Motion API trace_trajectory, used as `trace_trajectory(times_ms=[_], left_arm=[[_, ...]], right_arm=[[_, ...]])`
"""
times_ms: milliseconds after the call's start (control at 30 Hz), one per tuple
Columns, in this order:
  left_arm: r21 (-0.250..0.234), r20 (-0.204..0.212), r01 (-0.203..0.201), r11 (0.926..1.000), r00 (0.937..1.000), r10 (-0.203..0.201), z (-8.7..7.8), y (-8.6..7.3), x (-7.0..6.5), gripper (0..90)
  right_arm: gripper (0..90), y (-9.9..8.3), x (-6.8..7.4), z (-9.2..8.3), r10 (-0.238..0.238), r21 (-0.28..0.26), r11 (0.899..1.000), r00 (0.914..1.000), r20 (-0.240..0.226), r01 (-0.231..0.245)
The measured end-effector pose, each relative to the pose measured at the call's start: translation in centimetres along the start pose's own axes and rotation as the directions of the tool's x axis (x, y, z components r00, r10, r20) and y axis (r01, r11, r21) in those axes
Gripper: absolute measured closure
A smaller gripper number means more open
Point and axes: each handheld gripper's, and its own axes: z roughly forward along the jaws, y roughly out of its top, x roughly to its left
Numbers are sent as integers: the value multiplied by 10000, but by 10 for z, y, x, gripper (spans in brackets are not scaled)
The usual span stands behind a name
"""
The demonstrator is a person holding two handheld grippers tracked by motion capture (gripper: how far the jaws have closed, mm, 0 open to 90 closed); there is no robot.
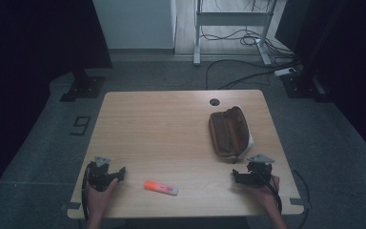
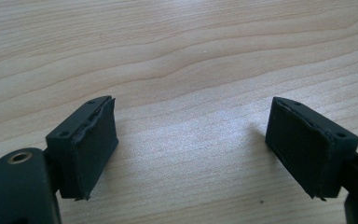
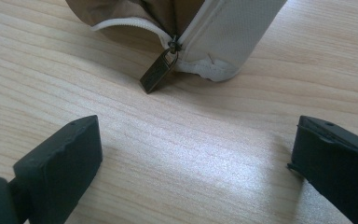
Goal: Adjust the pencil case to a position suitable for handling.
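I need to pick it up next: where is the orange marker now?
In the high view, the orange marker lies near the table's front edge, between the two grippers, closer to the left gripper.

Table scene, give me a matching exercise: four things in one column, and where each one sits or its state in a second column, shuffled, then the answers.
Things:
1. highlighter
2. pencil case
3. left gripper
4. zipper pull

Places or states:
A. hangs at the case's near end, resting on the wood
B. far right part of the table, unzipped
C. jaws apart over bare wood
D. near edge, between the two grippers

Pairs: 1-D, 2-B, 3-C, 4-A
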Motion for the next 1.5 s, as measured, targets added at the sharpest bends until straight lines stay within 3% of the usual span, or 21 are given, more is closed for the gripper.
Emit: trace_trajectory(times_ms=[367,500,633,833,1067,1500], left_arm=[[0,3,1,10000,10000,-1,0,0,0,163],[3,13,0,10000,10000,0,0,0,0,162],[-1,23,-1,10000,10000,1,0,0,0,161],[-2,23,2,10000,10000,-2,0,0,0,160],[-2,20,-2,10000,10000,2,0,0,0,160],[-1,19,-5,10000,10000,5,0,0,0,161]], right_arm=[[19,0,2,0,244,-11,9997,9995,220,-244],[97,1,1,-3,494,-34,9988,9981,354,-493],[125,1,-4,-7,771,-189,9968,9970,-25,-771],[130,3,-8,-16,837,-595,9947,9965,-47,-838],[143,9,-15,-32,1275,-1434,9810,9914,-308,-1306],[157,19,-14,-44,1262,-2002,9707,9909,-468,-1330]])
